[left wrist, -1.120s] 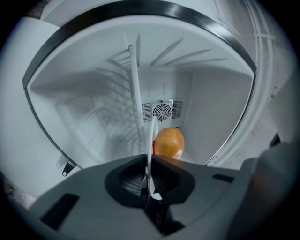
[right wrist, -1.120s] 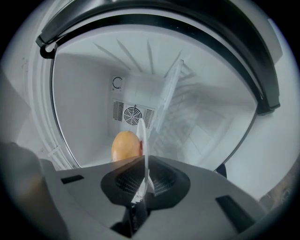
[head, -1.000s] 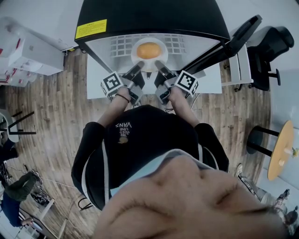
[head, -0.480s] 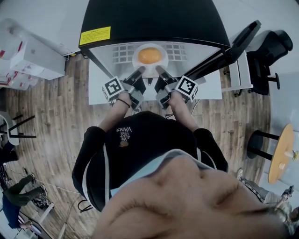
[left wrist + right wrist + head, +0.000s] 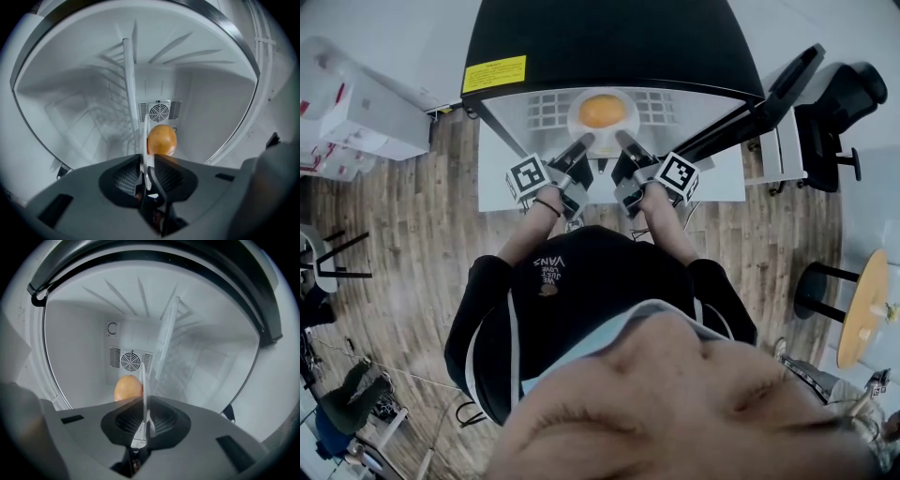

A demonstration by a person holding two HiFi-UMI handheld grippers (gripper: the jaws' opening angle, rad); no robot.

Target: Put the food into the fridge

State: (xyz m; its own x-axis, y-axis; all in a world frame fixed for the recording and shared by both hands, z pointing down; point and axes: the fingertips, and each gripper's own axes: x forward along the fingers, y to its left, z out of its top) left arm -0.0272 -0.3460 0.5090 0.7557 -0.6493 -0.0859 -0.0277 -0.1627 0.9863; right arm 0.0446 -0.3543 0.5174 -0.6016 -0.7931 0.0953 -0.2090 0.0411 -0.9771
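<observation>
Both grippers engaged | left gripper [image 5: 584,143] was clamped on plate [image 5: 579,125] rim | right gripper [image 5: 623,141] was clamped likewise (opposite edge) | orange food [image 5: 602,111] was held on plate inside fridge [image 5: 600,42]

Both forearms out front, grippers level and angled inward. Left gripper [image 5: 585,142] and right gripper [image 5: 622,140] clamped, jaws nearly together, each pinching the plate [image 5: 629,105] rim.
</observation>
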